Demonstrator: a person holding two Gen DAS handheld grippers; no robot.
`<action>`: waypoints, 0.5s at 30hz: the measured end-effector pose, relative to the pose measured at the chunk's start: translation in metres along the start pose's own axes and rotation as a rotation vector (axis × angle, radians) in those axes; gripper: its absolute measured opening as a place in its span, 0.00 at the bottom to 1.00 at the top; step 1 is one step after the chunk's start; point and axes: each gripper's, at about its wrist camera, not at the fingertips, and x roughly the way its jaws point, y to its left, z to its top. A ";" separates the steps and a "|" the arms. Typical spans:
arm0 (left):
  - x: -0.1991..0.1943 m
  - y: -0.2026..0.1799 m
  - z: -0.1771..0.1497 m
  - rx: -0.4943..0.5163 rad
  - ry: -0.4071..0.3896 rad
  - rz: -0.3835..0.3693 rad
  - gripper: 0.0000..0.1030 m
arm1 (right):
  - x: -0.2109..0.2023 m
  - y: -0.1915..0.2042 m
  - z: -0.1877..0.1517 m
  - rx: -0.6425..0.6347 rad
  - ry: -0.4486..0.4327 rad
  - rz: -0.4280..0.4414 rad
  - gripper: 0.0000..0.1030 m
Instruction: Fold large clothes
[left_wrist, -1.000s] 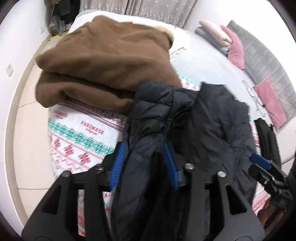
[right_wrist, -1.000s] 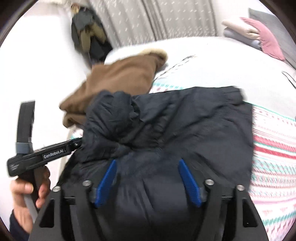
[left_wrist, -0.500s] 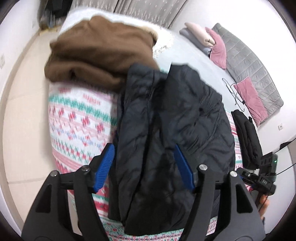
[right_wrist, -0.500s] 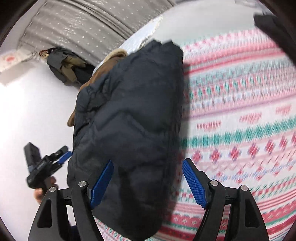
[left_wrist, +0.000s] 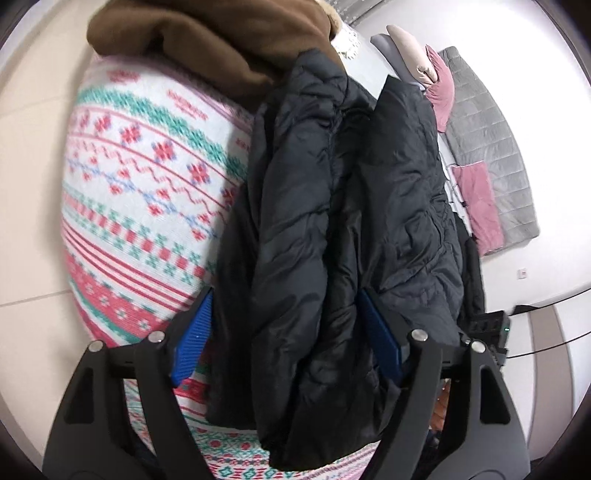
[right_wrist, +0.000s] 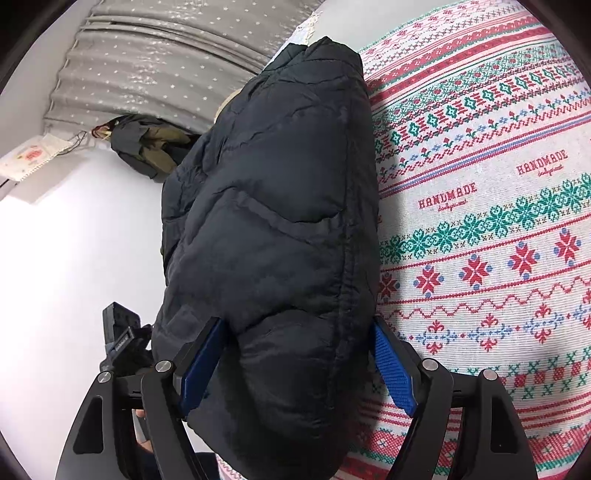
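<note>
A black puffer jacket (left_wrist: 343, 229) lies folded lengthwise on a patterned red, green and white bedspread (left_wrist: 147, 192). My left gripper (left_wrist: 284, 343) is open, its blue pads astride the jacket's near end. In the right wrist view the same jacket (right_wrist: 273, 229) lies as a long bundle, and my right gripper (right_wrist: 295, 365) is open with its pads on either side of the near end. The bedspread (right_wrist: 480, 229) stretches to the right there. Neither gripper pinches the fabric.
A folded brown fleece garment (left_wrist: 207, 37) lies at the jacket's far end. Pink and grey pillows (left_wrist: 439, 77) and a grey quilted mat (left_wrist: 491, 147) lie beyond. The bed edge and tiled floor (left_wrist: 29, 221) are on the left. Grey curtains (right_wrist: 166, 55) hang behind.
Both grippers have opened wider and pulled back from the jacket. The jacket has settled into a narrower lengthwise fold. The left view has swung lower toward the bed's edge.
</note>
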 end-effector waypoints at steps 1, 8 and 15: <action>0.002 0.000 -0.001 -0.003 0.006 -0.005 0.76 | 0.003 0.001 0.001 0.003 -0.001 0.002 0.78; 0.011 -0.008 -0.005 0.023 0.013 0.027 0.74 | 0.014 -0.005 -0.005 0.017 -0.004 0.026 0.78; 0.015 -0.026 -0.005 0.004 -0.004 0.023 0.44 | 0.019 0.012 -0.011 -0.046 -0.026 -0.024 0.63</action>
